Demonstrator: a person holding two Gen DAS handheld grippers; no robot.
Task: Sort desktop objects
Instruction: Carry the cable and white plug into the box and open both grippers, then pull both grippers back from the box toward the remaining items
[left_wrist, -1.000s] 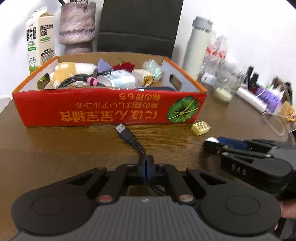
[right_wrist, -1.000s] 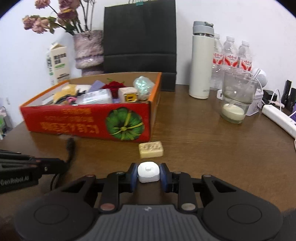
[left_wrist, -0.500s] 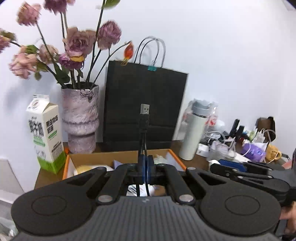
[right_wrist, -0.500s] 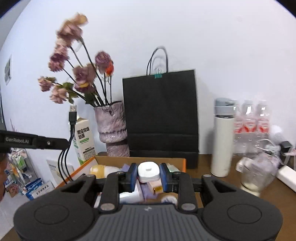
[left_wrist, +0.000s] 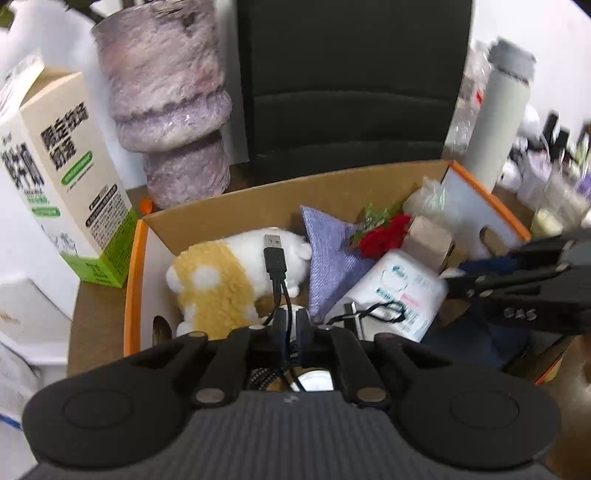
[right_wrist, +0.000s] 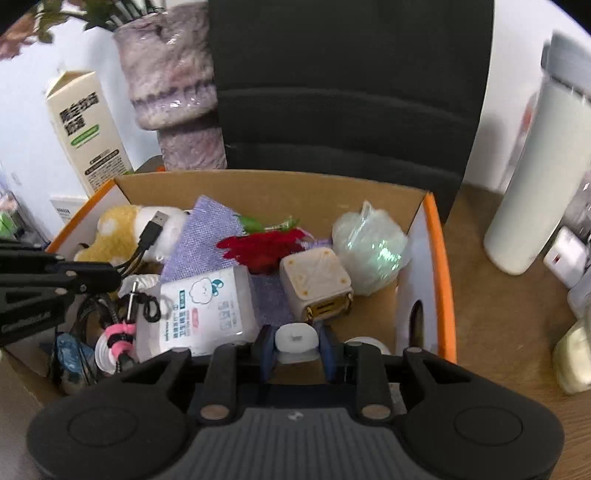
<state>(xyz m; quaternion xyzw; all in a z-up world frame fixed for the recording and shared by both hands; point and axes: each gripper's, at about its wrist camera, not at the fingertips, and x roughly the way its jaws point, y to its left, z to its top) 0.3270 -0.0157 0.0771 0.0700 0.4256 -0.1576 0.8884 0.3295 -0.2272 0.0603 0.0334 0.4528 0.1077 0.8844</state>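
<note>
My left gripper (left_wrist: 290, 325) is shut on a black USB cable (left_wrist: 275, 258) and holds it above the left part of the cardboard box (left_wrist: 258, 192); the plug points up over a yellow-and-white plush toy (left_wrist: 218, 284). My right gripper (right_wrist: 295, 341) is shut on a small white charger (right_wrist: 295, 339) above the box's near right part (right_wrist: 439, 266). The cable (right_wrist: 151, 229) and left gripper (right_wrist: 107, 275) show at the left of the right wrist view. The right gripper (left_wrist: 458, 278) shows at the right of the left wrist view.
The box holds a tissue pack (right_wrist: 207, 306), a purple cloth (left_wrist: 332, 258), a red flower (right_wrist: 262, 247), a beige cube (right_wrist: 314, 284) and a wrapped green ball (right_wrist: 369, 247). Behind stand a milk carton (left_wrist: 62, 166), a vase (left_wrist: 166, 99), a black bag (left_wrist: 351, 74) and a white flask (right_wrist: 535, 177).
Both grippers came down from their raised position to just over the open box, each still holding its object. One second ago both were low at the table in front of the box.
</note>
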